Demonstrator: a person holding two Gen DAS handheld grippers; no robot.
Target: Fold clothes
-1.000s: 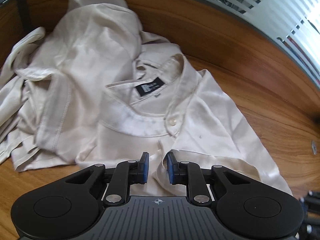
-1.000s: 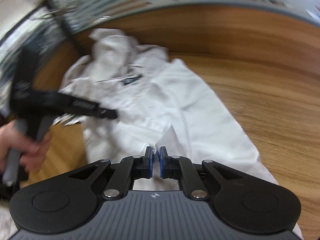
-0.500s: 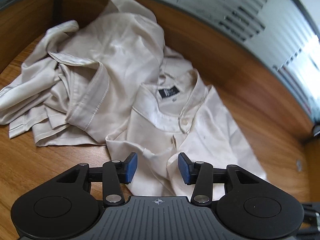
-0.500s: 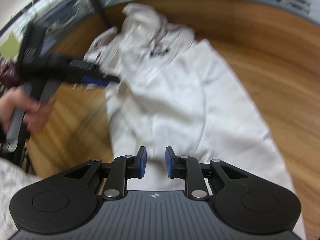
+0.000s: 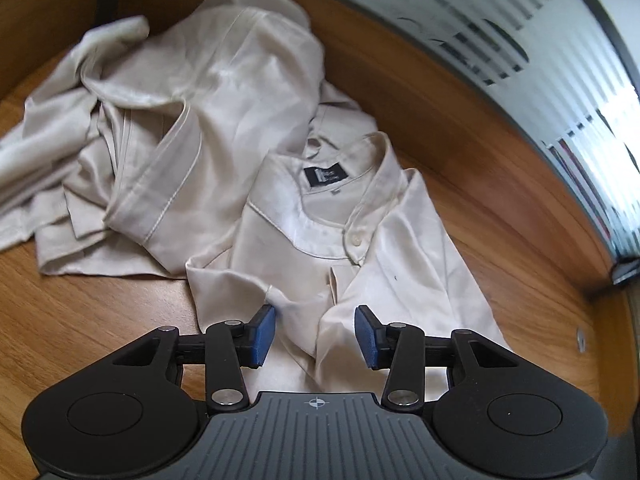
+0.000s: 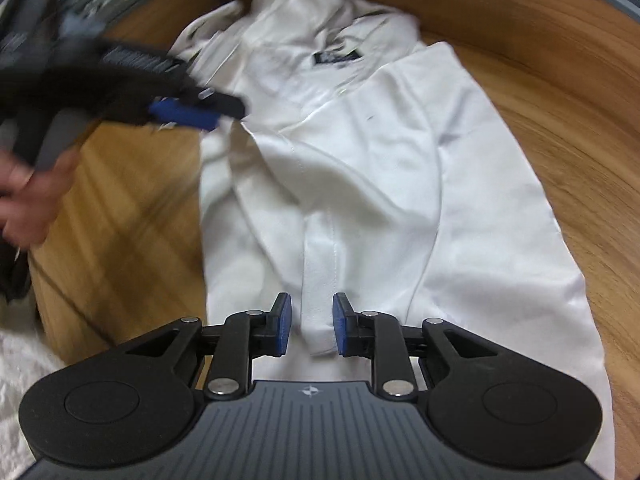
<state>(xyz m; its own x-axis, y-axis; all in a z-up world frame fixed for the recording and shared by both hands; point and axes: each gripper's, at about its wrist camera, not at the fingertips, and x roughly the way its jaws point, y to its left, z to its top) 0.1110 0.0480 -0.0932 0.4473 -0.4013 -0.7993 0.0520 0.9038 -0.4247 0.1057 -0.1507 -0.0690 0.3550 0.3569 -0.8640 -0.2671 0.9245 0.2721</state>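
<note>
The left gripper (image 5: 315, 334) now stands with its blue pads (image 5: 262, 334) apart, wider than a second ago, when they were nearly together over the front of the shirt. Nothing is pinched between them; cloth only lies below the gap. The right gripper (image 6: 307, 330) has also let its jaws come apart; a second ago they were almost closed at a small peak of cloth. A narrow raised fold of the front placket (image 6: 320, 280) now sits between its pads, but I cannot see the pads pressing on it, so I take it as released.

My reading is that both tools have just let go of the cloth, so one step of arranging is finished and a new hold must be chosen before any fold.

The cream satin collarless shirt with a dark neck label (image 5: 360, 248) lies on the brown wooden table (image 5: 100, 320), its body roughly flat and buttoned at the neck. Its left part, with a sleeve (image 5: 160, 160), is heaped in a crumpled pile, so the folding seems at an early stage.

In the right view a person's hand (image 6: 28, 200) carries the left tool beside the shirt, blurred.

No container is visible; the shirt lies directly on the table.
</note>
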